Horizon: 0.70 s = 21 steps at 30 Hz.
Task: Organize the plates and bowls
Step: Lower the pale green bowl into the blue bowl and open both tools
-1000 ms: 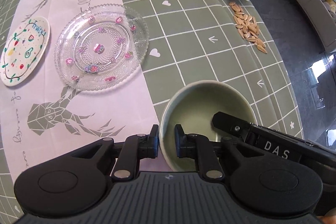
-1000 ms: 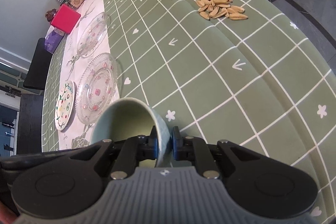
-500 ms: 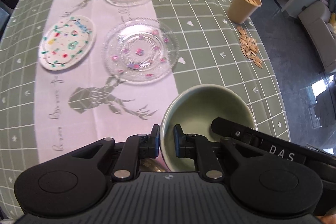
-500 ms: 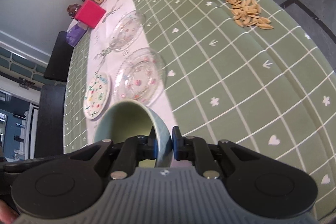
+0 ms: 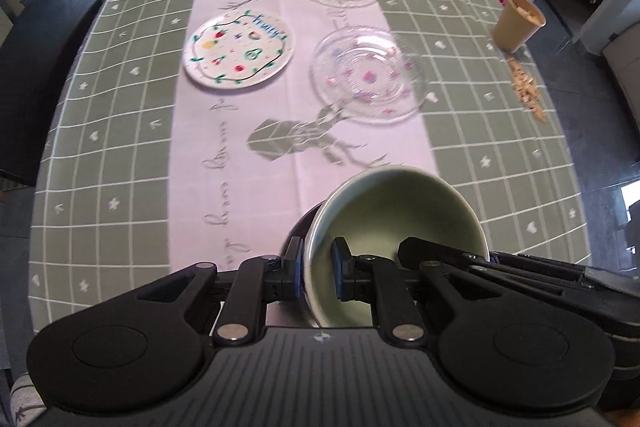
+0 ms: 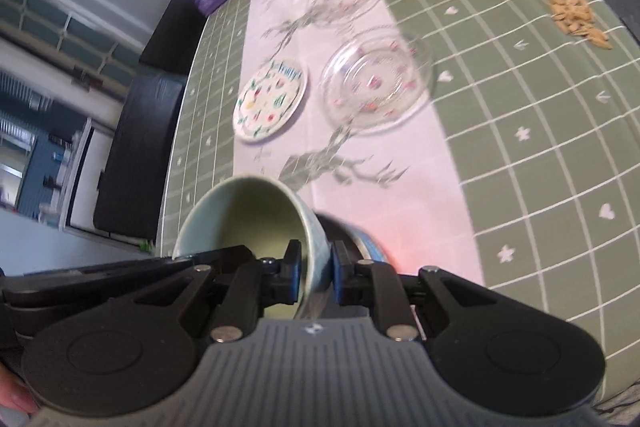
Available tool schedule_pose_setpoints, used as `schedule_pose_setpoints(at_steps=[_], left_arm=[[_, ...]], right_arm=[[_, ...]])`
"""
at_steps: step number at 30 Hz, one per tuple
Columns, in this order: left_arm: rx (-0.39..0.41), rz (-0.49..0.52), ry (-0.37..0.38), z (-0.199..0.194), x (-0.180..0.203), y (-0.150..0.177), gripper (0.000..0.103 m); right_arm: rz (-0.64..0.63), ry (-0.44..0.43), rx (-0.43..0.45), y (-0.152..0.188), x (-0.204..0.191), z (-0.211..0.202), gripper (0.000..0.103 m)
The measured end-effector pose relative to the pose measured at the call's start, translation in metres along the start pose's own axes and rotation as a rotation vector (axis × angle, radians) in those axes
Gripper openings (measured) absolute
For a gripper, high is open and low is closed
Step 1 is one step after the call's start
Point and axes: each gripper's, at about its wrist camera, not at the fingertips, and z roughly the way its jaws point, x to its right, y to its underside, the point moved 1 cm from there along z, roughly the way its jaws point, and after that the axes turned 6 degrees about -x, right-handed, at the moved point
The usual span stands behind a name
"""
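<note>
Both grippers — left (image 5: 316,275), right (image 6: 316,273) — have their fingers clamped on opposite rims of the pale green ceramic bowl (image 5: 396,223), held above the surface (image 5: 120,131): stiff, slick-glazed, breakable — rim grip suits. Beyond lies the fragile clear glass plate (image 5: 370,77).

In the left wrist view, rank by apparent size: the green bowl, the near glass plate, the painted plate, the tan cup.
1. Green bowl, though it is nearest the camera, so this is unsure.
2. Near glass plate.
3. Painted plate, only slightly smaller in the picture than the glass one.
4. Tan cup, farthest.
</note>
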Motion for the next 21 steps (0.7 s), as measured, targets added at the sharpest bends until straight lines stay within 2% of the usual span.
schedule_pose_setpoints(at_steps=[4, 9, 12, 14, 21], left_arm=[[-0.038, 0.009, 0.010, 0.014, -0.010, 0.013, 0.016], [-0.081, 0.036, 0.065, 0.032, -0.007, 0.020, 0.018], [-0.068, 0.046, 0.052, 0.040, -0.004, 0.022, 0.020], [-0.038, 0.072, 0.029, 0.039, -0.002, 0.022, 0.019], [-0.015, 0.105, 0.008, 0.040, 0.001, 0.024, 0.020]], right_arm=[[-0.018, 0.010, -0.044, 0.008, -0.002, 0.016, 0.015], [-0.067, 0.093, -0.031, 0.010, -0.002, 0.023, 0.017], [-0.089, 0.123, -0.041, 0.010, 0.000, 0.028, 0.017], [-0.085, 0.112, -0.046, 0.008, 0.002, 0.031, 0.016], [-0.144, 0.167, -0.021, 0.009, -0.004, 0.032, 0.011]])
